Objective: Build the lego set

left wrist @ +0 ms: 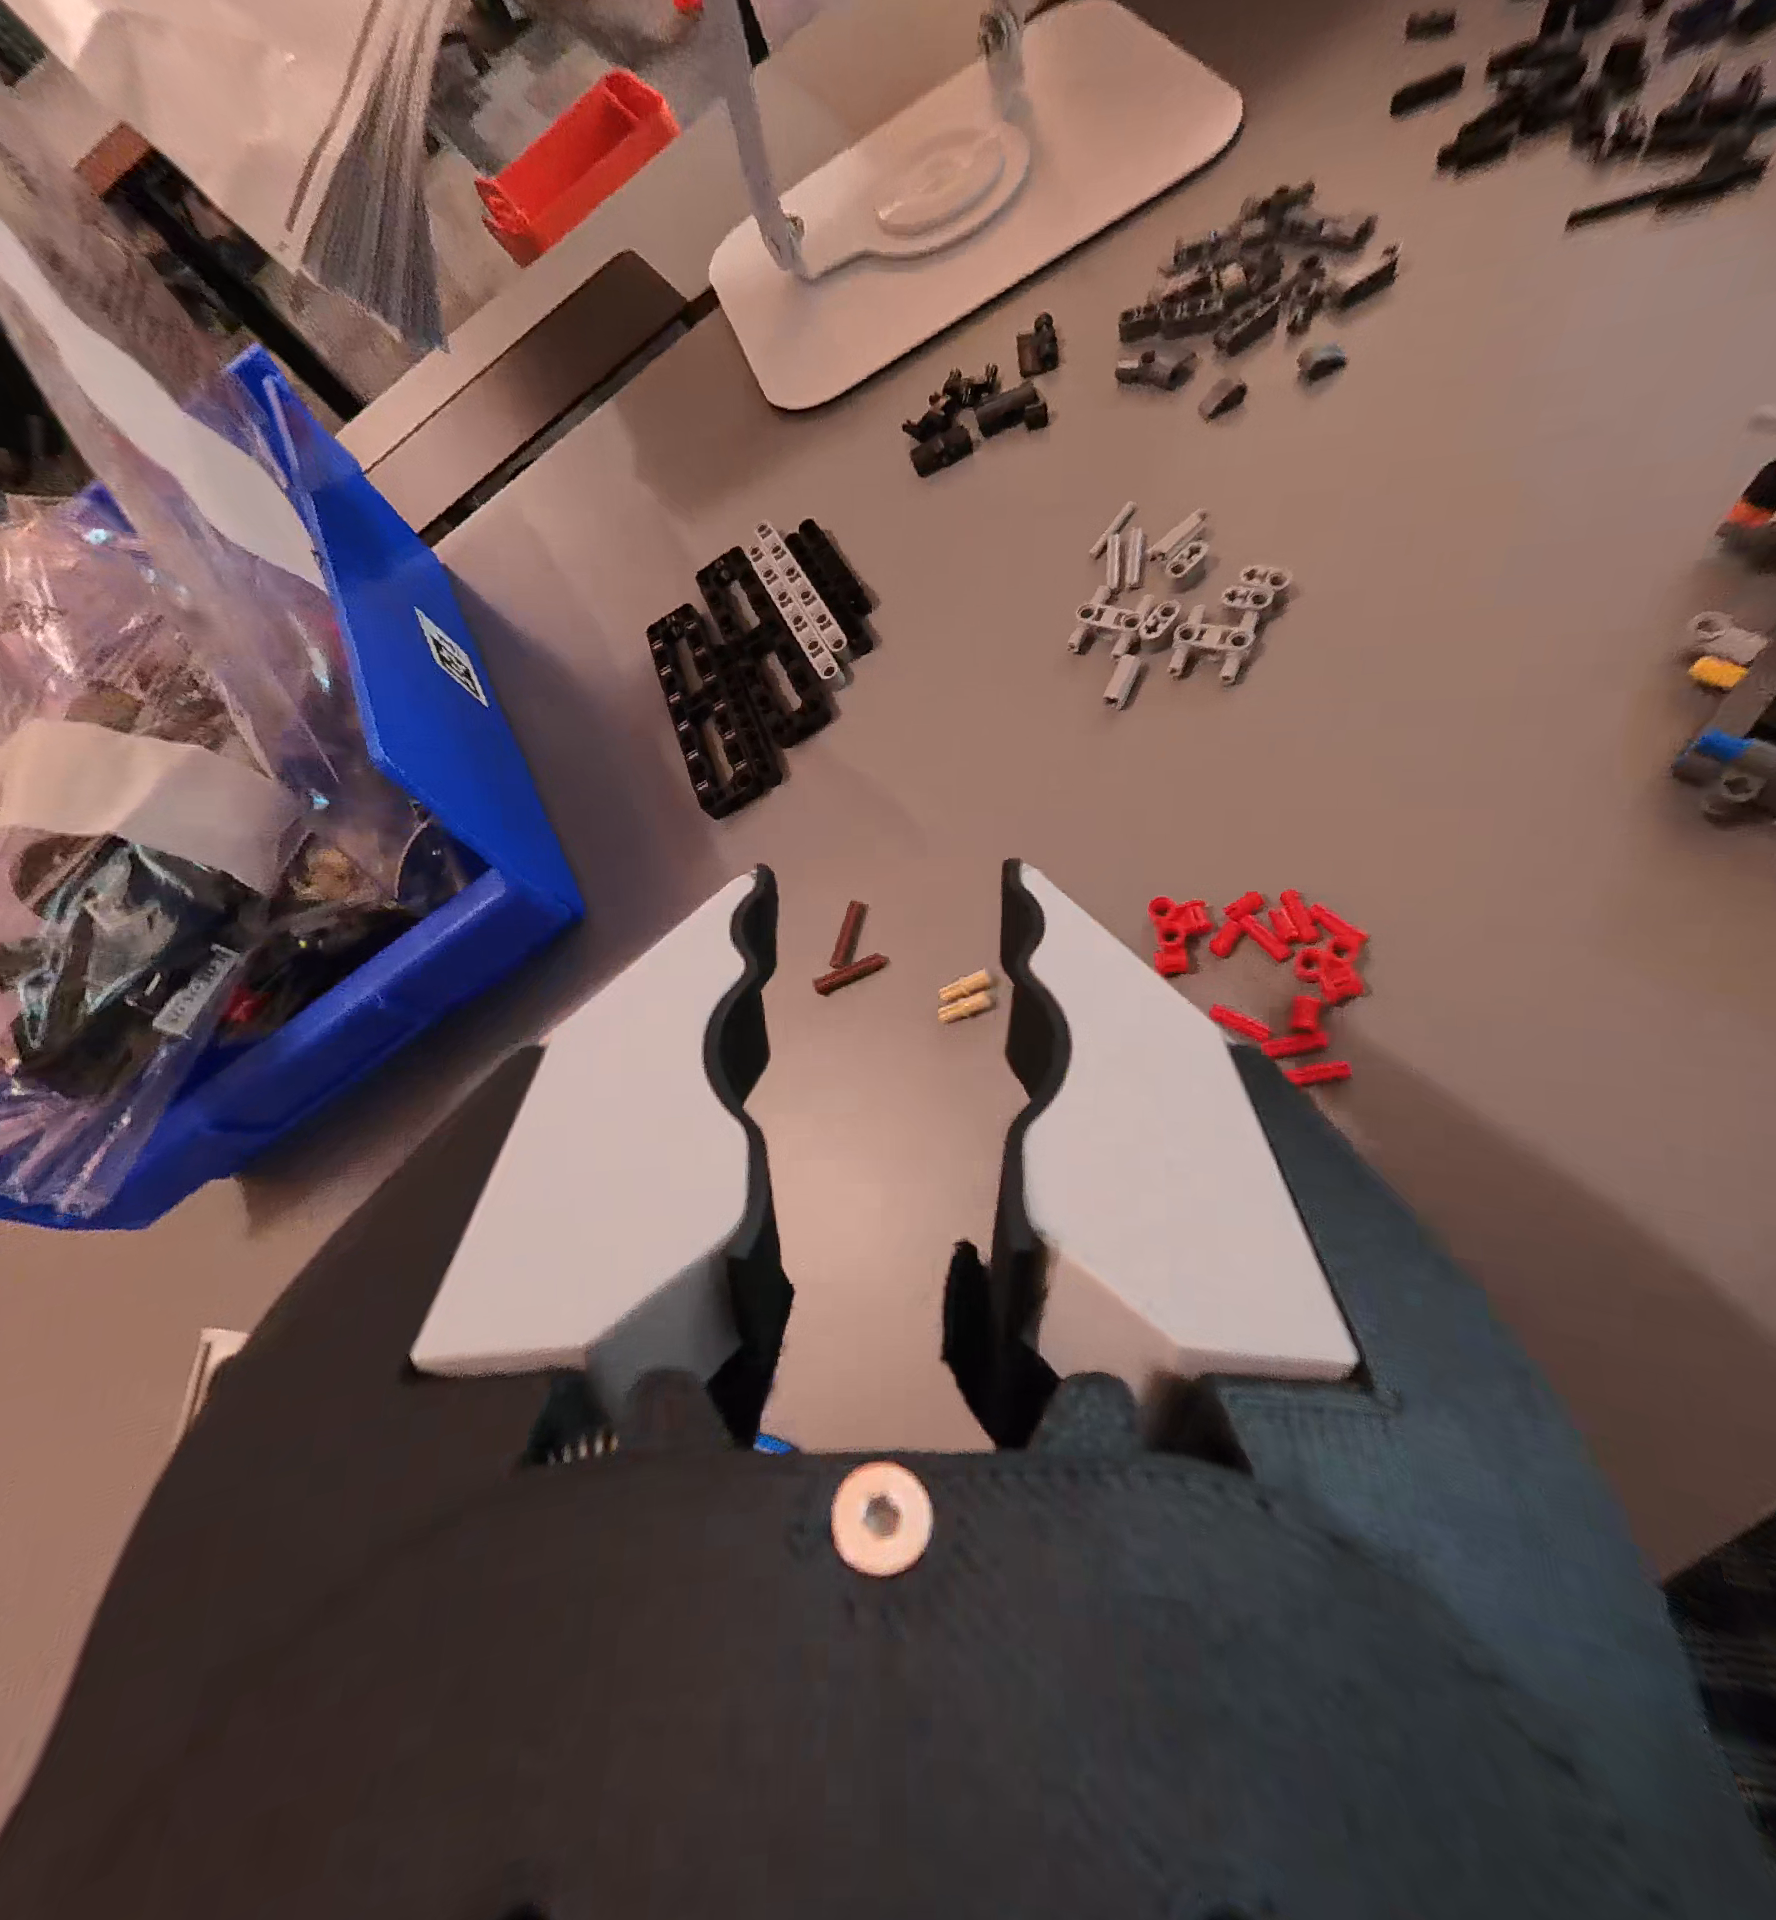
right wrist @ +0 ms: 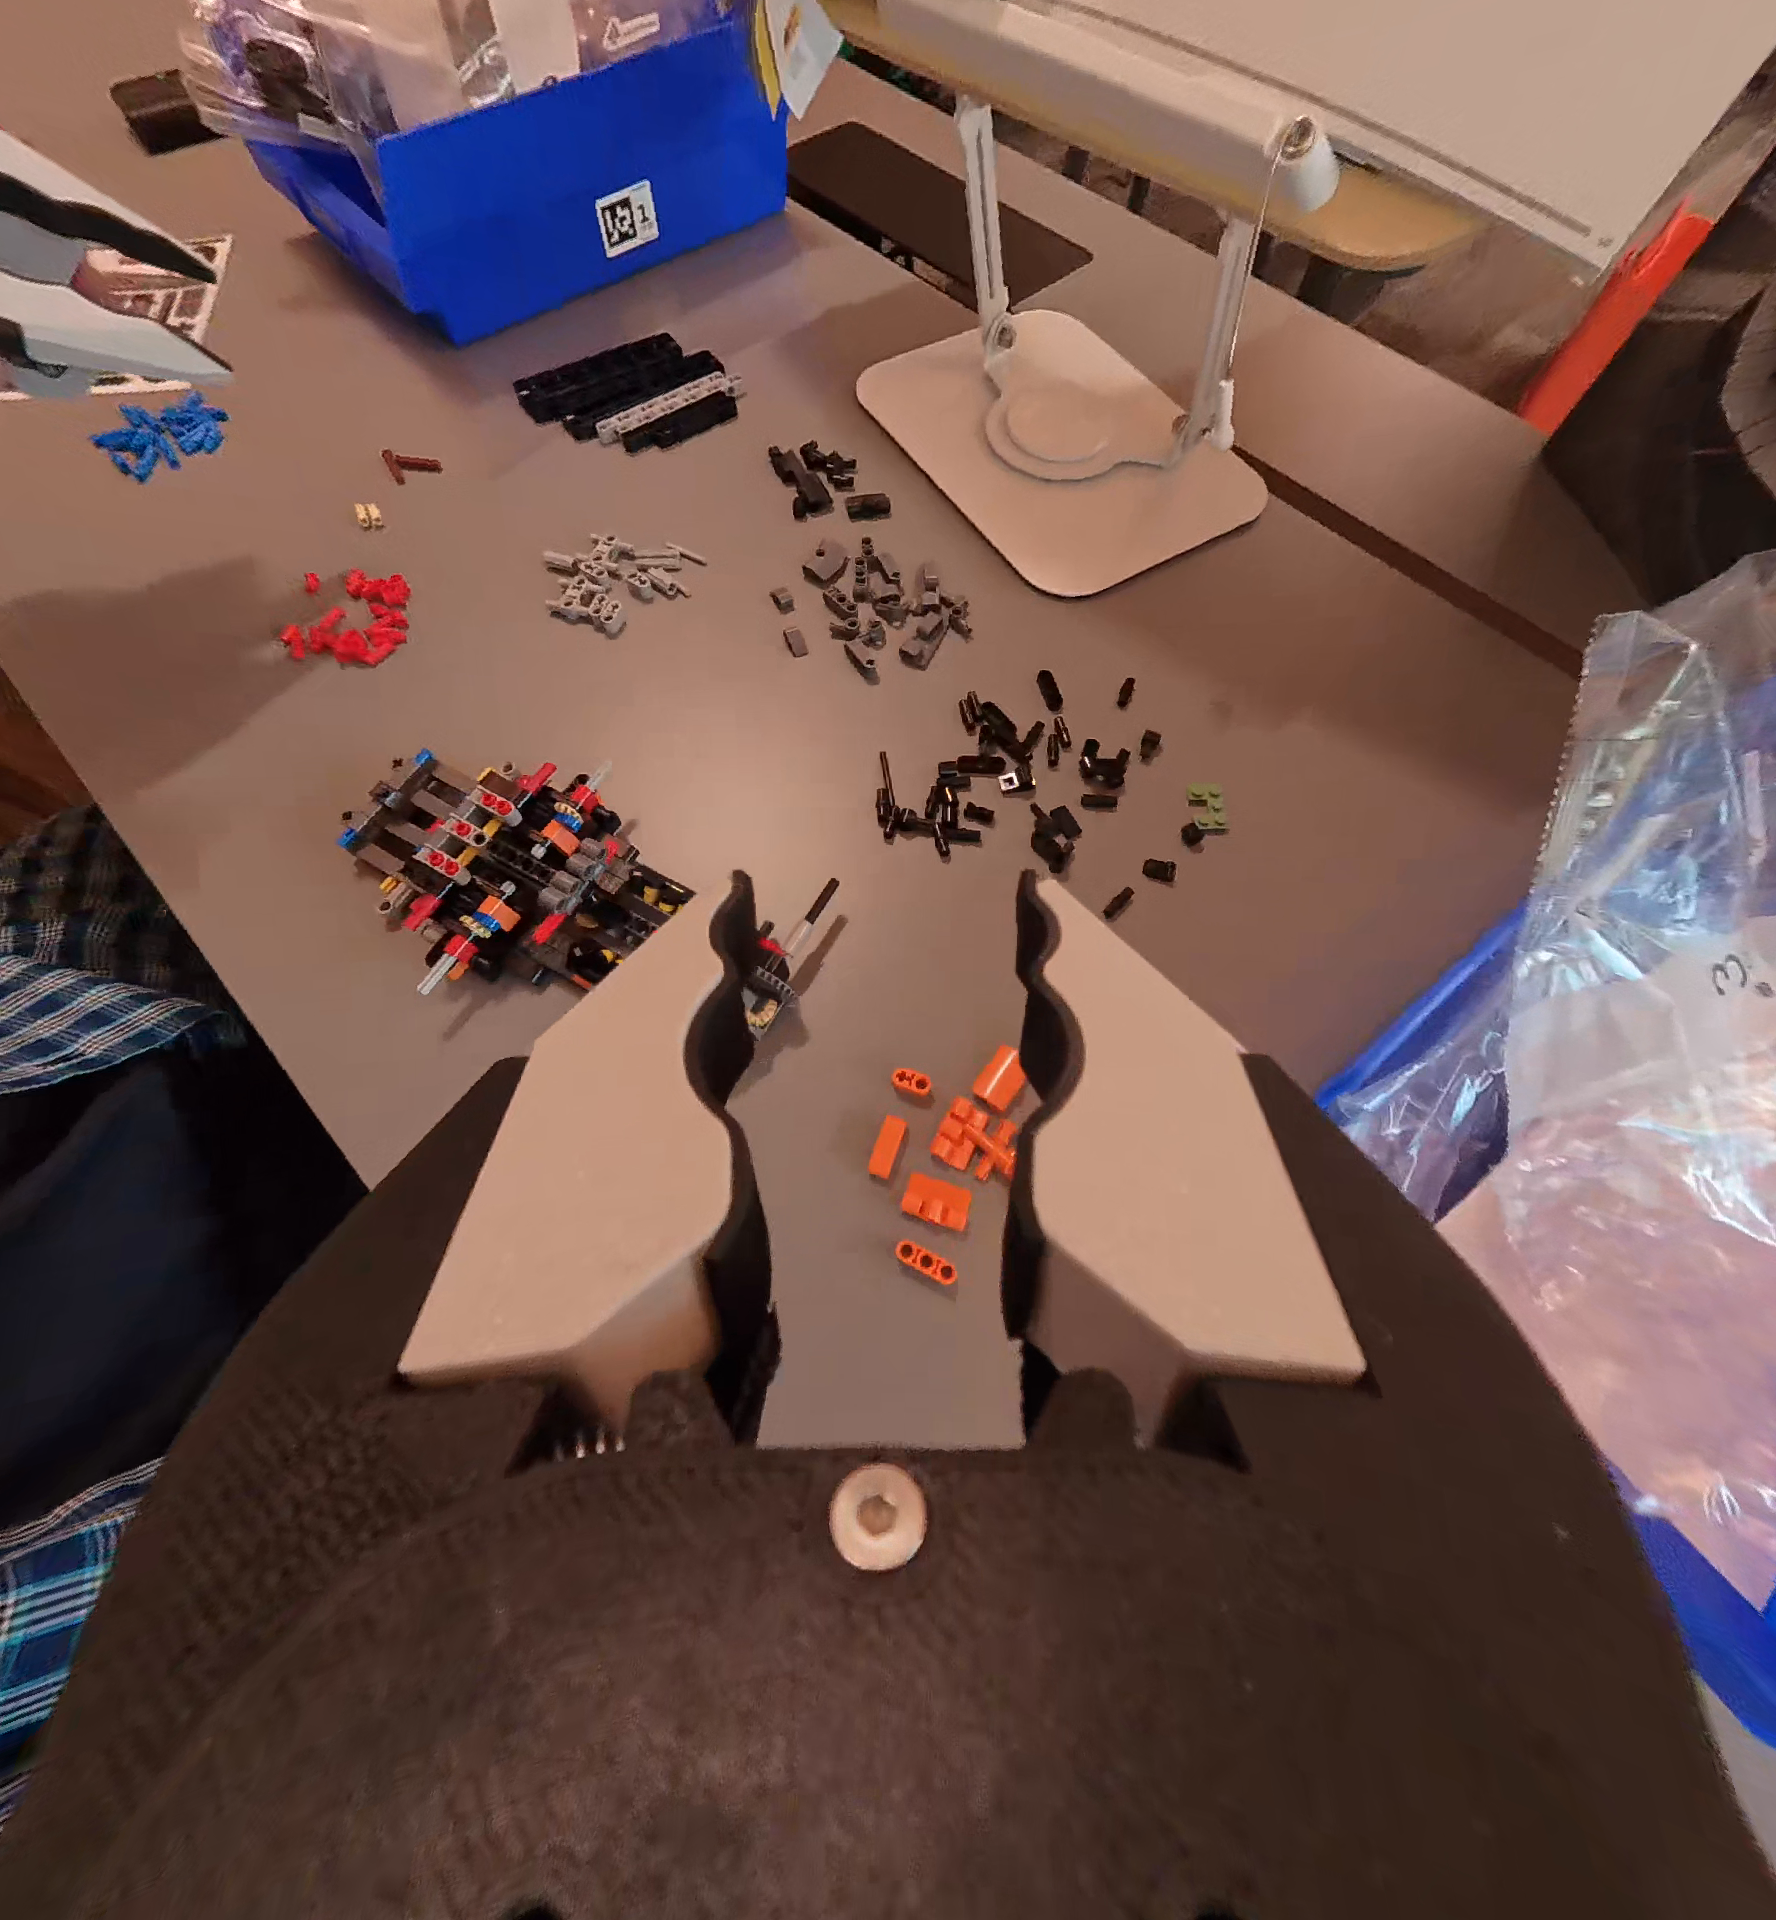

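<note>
Both the left gripper [left wrist: 884, 883] and right gripper [right wrist: 879, 894] hang wide apart, holding nothing. The half-built multicoloured lego frame [right wrist: 510, 873] lies flat on the grey surface [right wrist: 718, 717], near orange pieces [right wrist: 951, 1143].

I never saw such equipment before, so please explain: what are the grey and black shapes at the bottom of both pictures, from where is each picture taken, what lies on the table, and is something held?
Those shapes are two-finger grippers that a person holds, one per hand. Each picture comes from a camera on one gripper, looking along its fingers. The left gripper is open above two brown pins and two tan pins. The right gripper is open above orange pieces. Neither holds anything. On the grey table lie sorted piles: red pieces, light grey connectors, black frames, black pins, plus a half-built model. A blue bin holds plastic bags.
</note>
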A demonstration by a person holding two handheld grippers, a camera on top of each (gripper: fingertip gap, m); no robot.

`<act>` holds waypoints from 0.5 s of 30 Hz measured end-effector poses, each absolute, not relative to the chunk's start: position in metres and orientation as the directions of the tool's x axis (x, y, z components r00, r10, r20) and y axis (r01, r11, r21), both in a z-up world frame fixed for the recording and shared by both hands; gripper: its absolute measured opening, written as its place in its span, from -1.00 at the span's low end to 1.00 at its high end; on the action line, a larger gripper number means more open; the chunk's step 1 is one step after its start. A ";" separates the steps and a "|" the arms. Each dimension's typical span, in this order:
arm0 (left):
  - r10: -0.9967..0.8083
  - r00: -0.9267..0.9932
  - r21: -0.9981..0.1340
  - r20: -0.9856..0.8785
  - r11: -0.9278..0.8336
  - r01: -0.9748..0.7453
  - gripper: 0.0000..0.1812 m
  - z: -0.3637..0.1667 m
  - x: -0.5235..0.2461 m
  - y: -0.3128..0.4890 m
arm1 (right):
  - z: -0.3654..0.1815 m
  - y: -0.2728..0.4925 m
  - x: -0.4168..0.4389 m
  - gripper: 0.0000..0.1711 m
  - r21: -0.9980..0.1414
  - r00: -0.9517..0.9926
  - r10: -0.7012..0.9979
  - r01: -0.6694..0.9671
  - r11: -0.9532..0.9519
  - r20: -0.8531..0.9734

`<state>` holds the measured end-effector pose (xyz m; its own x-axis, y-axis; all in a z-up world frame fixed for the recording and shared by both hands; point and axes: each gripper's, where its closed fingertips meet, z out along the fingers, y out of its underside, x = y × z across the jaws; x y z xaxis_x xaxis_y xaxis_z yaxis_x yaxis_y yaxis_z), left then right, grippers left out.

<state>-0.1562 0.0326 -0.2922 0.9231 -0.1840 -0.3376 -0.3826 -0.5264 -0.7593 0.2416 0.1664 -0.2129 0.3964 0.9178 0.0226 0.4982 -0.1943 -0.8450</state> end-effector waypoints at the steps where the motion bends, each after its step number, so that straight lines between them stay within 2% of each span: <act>1: -0.170 0.932 -0.781 -0.321 -0.509 -0.362 -0.54 -0.290 -0.155 0.031 | -0.211 0.164 0.243 -0.40 -0.844 0.407 0.913 0.500 -0.197 0.028; 5: -0.140 0.937 -0.804 -0.319 -0.485 -0.346 -0.49 -0.293 -0.153 0.024 | -0.197 0.149 0.244 -0.22 -0.854 0.436 0.900 0.476 -0.212 0.020; 11: -0.116 0.952 -0.824 -0.282 -0.479 -0.303 -0.44 -0.303 -0.150 0.022 | -0.158 0.120 0.231 -0.15 -0.875 0.425 0.902 0.463 -0.138 0.083; 15: -0.079 0.957 -0.858 -0.279 -0.427 -0.285 -0.41 -0.282 -0.149 0.024 | -0.148 0.113 0.216 0.00 -0.881 0.422 0.905 0.445 -0.160 0.049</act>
<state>-0.1485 0.0239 -0.2819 0.9570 -0.0785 -0.2793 -0.2854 -0.4274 -0.8578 0.2163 0.1132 -0.1477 0.4219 0.9053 0.0491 0.4450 -0.1596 -0.8812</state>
